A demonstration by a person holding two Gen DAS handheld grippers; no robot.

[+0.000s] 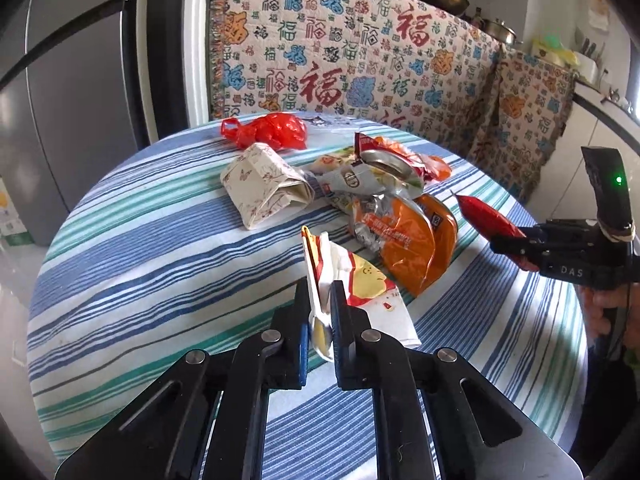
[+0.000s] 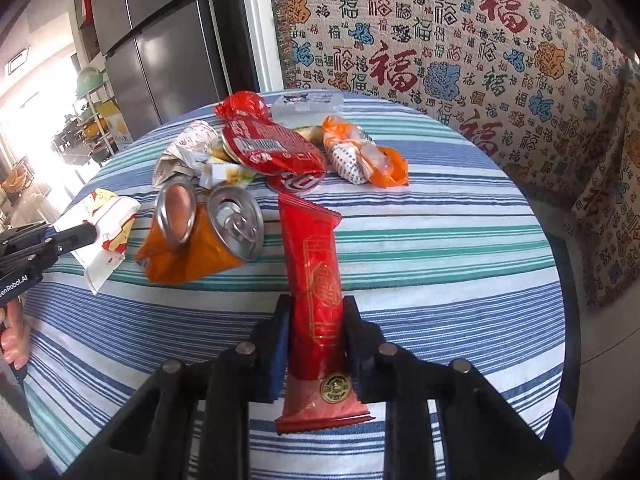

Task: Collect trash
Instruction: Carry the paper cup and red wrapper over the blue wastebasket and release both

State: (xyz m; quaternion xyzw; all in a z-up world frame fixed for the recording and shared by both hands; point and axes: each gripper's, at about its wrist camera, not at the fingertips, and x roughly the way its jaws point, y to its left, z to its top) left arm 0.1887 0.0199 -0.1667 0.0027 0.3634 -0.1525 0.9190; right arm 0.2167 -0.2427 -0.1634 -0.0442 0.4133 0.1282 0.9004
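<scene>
My left gripper [image 1: 320, 292] is shut on a white, red and yellow paper wrapper [image 1: 352, 280], which stands pinched between the pads; the same wrapper [image 2: 106, 226] shows at the left of the right wrist view. My right gripper [image 2: 316, 308] is shut on a long red snack packet [image 2: 314, 280], also seen in that gripper at the right of the left wrist view as a red packet [image 1: 484, 214]. A crushed orange can [image 2: 200, 240] lies on the striped tablecloth [image 2: 440, 240] between the two grippers. Further back lie a red foil bag [image 2: 268, 144], an orange-and-white wrapper [image 2: 360, 156] and a folded patterned paper box [image 1: 264, 184].
A red plastic bag [image 1: 272, 130] lies near the table's far edge. A cloth printed with characters [image 1: 360, 52] covers the furniture behind the round table. A steel fridge [image 2: 160, 40] stands at the back left. A hand [image 2: 14, 344] grips the left tool's handle.
</scene>
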